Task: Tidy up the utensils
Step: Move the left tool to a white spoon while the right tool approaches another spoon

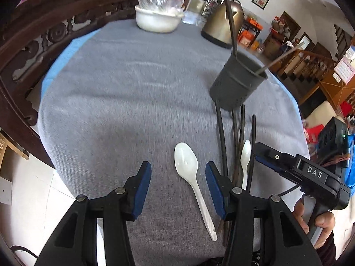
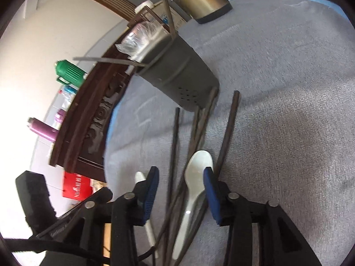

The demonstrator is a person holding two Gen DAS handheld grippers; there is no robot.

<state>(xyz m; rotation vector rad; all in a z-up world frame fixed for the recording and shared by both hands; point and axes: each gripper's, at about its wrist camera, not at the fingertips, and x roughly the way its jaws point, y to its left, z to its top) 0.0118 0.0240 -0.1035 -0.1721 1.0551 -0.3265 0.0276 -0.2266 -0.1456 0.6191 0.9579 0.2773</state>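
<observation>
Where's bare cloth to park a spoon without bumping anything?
Free: the wide grey cloth between the white bowl, the carved chair back and the left gripper.
Crowded: the strip from the utensil holder down past the chopsticks and both spoons.

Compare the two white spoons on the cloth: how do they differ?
The left spoon lies alone on bare cloth, between the left tongs; the right spoon lies among the dark chopsticks. The left spoon shows whole; the right spoon's handle is partly hidden. Both are white, bowls pointing toward the grey holder.
</observation>
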